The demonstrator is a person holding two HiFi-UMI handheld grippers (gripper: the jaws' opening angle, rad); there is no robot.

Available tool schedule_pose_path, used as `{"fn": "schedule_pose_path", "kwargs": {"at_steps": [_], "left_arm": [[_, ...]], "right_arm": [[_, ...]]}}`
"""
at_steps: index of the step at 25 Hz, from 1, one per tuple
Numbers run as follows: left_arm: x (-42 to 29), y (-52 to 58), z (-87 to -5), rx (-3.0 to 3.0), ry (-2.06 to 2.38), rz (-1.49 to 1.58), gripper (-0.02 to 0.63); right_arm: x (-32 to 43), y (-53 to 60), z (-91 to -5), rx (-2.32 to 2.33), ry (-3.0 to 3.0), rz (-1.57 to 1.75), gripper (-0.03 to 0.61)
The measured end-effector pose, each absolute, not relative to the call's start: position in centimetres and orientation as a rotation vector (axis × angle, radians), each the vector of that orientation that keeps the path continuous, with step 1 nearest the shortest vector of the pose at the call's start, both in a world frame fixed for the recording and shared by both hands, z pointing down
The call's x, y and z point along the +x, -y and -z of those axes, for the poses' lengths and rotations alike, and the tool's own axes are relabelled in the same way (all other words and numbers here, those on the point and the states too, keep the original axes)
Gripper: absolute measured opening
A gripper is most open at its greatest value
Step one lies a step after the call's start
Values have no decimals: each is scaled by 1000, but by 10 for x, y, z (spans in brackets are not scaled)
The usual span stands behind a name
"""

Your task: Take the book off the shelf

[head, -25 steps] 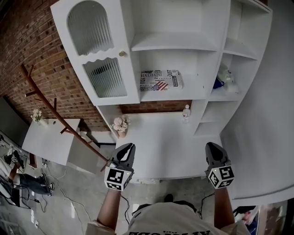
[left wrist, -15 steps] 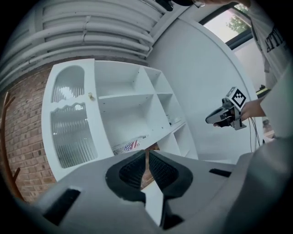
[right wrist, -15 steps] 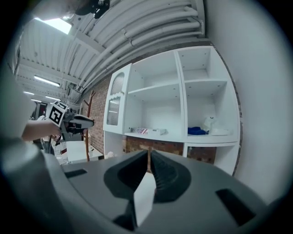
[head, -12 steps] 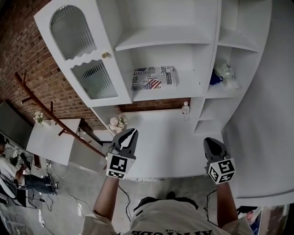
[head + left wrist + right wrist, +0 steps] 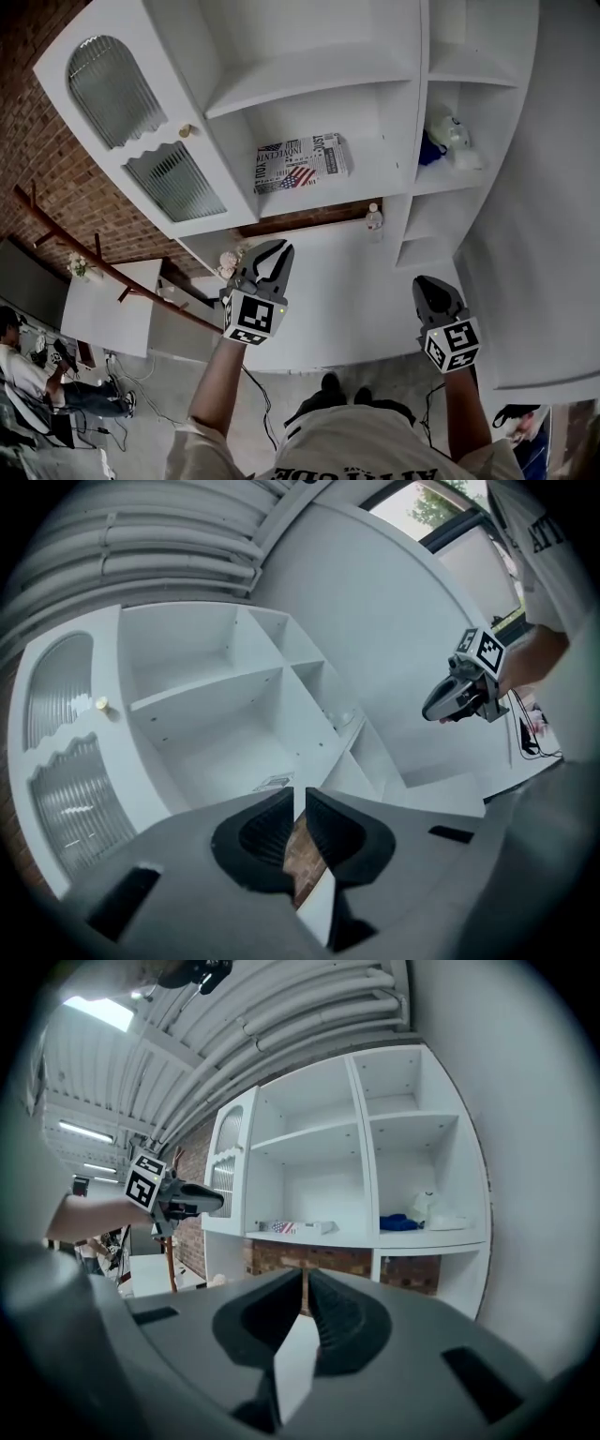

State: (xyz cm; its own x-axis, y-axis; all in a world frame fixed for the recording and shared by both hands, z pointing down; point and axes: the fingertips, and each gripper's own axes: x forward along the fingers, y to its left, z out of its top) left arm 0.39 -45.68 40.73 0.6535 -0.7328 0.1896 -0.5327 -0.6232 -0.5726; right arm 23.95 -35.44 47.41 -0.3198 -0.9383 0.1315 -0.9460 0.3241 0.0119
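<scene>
The book point(image 5: 300, 162) lies flat on the shelf point(image 5: 375, 183) of the middle compartment, in the upper centre of the head view, with its cover facing up. It is judged to be stiff, thin and rather light, but the cover looks smooth, so it may slip if it is only pinched at a corner. A hold on the front edge, which lies close to the lip of the shelf, is judged best, with one jaw above the cover and one below.

The left gripper point(image 5: 270, 258) and the right gripper point(image 5: 427, 289) are seen in the lower half of the head view, both well apart from the book. In each gripper's own view the jaws stand together, with only a thin slit between them and nothing held.

The printed cover, with newspaper text and a flag, is shown only by the head view. The book's thin edge is shown by the right gripper view, and also a blue thing point(image 5: 403, 1222) in the compartment to the right. In the left gripper view the book is only a small patch just above the jaws.
</scene>
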Motion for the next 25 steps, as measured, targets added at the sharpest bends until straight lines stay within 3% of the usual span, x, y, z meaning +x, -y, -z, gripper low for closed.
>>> {"fn": "schedule_pose_path", "kwargs": {"at_steps": [14, 16, 25], "left_arm": [[68, 557, -406, -2170, -704, 812, 32], [73, 571, -409, -2164, -674, 849, 80], [100, 632, -430, -2182, -561, 1052, 130]], "right_arm": [[243, 371, -468, 1884, 2394, -110, 38], [245, 372, -468, 1897, 2381, -105, 38], [256, 384, -475, 1964, 2366, -172, 38]]}}
